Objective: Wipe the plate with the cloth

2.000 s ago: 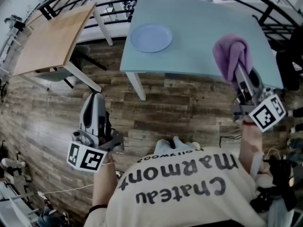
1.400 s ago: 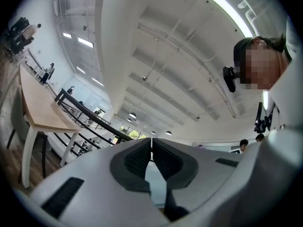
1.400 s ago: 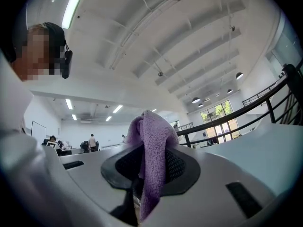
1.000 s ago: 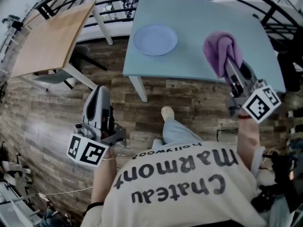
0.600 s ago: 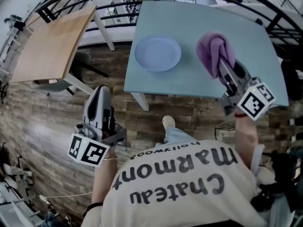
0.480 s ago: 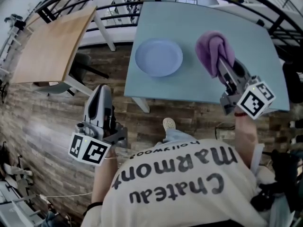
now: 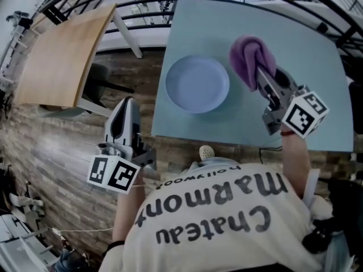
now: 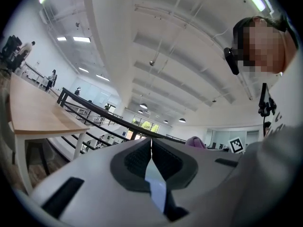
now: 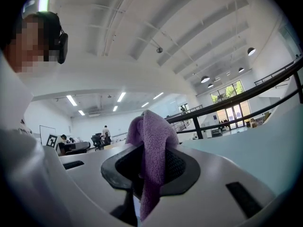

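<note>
**Cloth gripped on the right, plate just beside it**

On my left, the left gripper (image 7: 127,103) is fully closed with nothing between its jaws. It hangs over the wooden floor (image 7: 68,152), near the front edge of the pale blue table (image 7: 317,67) and apart from the plate. The light blue plate (image 7: 197,84) lies flat on the table, close to that front edge. I judge it is light and smooth, so it may slide under wiping; its near rim is the place to steady it. To the right, the right gripper (image 7: 262,79) is clamped on the purple cloth (image 7: 248,58), which bunches over its tips. The cloth looks soft, light and limp. It is just beside the plate's right rim, and I see no contact.
</note>
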`<state>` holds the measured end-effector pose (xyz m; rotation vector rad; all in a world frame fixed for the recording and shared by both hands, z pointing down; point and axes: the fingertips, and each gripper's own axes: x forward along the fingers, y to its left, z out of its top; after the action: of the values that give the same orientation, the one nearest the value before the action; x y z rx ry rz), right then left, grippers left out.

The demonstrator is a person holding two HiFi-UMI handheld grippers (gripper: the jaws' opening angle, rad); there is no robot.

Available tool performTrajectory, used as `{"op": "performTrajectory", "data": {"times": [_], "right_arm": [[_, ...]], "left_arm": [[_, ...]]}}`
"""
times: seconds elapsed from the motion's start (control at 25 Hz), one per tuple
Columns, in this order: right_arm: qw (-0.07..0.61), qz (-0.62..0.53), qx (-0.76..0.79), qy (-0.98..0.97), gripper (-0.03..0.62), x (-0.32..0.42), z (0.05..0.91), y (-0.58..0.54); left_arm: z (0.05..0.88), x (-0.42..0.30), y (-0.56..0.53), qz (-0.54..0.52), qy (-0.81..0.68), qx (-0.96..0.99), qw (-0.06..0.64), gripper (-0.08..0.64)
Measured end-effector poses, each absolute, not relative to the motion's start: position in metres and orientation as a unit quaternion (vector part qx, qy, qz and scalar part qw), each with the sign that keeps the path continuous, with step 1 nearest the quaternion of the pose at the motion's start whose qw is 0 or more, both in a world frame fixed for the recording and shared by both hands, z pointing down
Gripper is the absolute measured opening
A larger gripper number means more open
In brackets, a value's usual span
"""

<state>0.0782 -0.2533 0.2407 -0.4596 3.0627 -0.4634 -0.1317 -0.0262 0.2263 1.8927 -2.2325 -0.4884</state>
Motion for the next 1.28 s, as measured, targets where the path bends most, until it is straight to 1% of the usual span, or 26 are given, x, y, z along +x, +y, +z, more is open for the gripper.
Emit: {"op": "performTrajectory", "data": {"times": [0.24,0.48,0.52,0.6,0.64,0.8,0.92,1.16,1.28], "right_arm": [[-0.031,-0.178,-0.125,0.976,0.1,0.047,0.268,-0.279],[-0.078,-0.194,-0.093,0.973,0.1,0.001,0.32,-0.306],[-0.087,-0.19,-0.088,0.974,0.1,-0.007,0.327,-0.308],[-0.098,-0.188,-0.078,0.974,0.1,-0.023,0.341,-0.31],[-0.1,-0.192,-0.073,0.973,0.1,-0.03,0.346,-0.311],[-0.112,-0.21,-0.055,0.97,0.1,-0.054,0.366,-0.312],[-0.13,-0.206,-0.05,0.969,0.1,-0.066,0.378,-0.313],[-0.156,-0.196,-0.033,0.968,0.1,-0.089,0.405,-0.304],[-0.174,-0.186,-0.036,0.966,0.1,-0.092,0.417,-0.299]], "left_arm": [[0.246,-0.145,-0.067,-0.151,-0.751,0.631,0.121,0.006],[0.294,-0.16,-0.129,-0.11,-0.745,0.635,0.172,0.011],[0.304,-0.162,-0.138,-0.097,-0.741,0.638,0.184,0.024],[0.324,-0.167,-0.153,-0.069,-0.736,0.641,0.206,0.087],[0.333,-0.171,-0.16,-0.057,-0.735,0.641,0.215,0.101],[0.366,-0.18,-0.181,-0.017,-0.729,0.636,0.25,0.129],[0.39,-0.181,-0.195,0.023,-0.723,0.633,0.274,0.17],[0.445,-0.194,-0.213,0.089,-0.715,0.617,0.316,0.173],[0.465,-0.193,-0.216,0.103,-0.704,0.613,0.342,0.173]]}}
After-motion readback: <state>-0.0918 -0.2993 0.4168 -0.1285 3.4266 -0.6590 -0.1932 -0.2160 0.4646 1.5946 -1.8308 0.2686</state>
